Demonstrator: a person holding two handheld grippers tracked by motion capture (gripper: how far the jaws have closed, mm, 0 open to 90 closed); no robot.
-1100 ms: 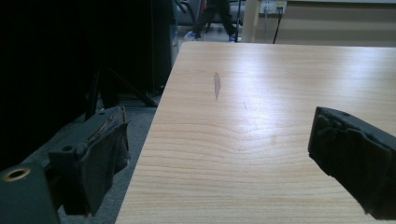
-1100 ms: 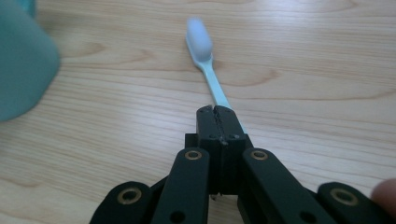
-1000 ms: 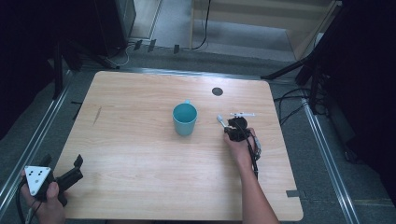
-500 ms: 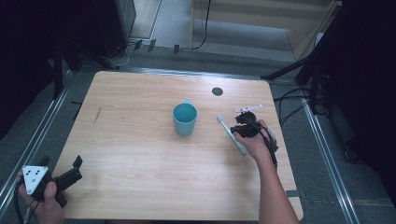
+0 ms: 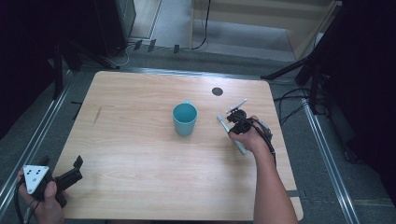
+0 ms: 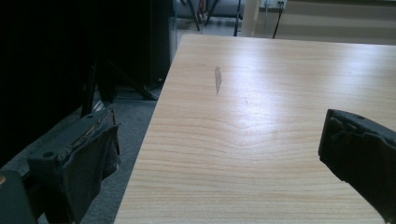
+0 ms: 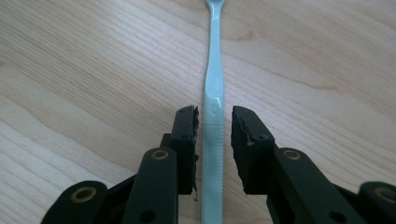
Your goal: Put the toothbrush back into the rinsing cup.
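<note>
The toothbrush [image 7: 214,70] is seen flat on the counter [image 5: 140,140] at its right side, right of the cup [image 5: 185,119]. Its handle is lined up between the jaws of the right claw [image 7: 214,116], which have just been opening and are parted with no grip, judged a release. The left claw [image 5: 74,169] is held wide apart at the near left corner, judged parked clear; counted are one toothbrush, one cup and two claws.

Right gripper [image 5: 235,122] over a pale toothbrush [image 5: 232,136], right of the teal mug [image 5: 184,119]; left gripper [image 5: 70,175] at the table [image 5: 140,154] corner
</note>
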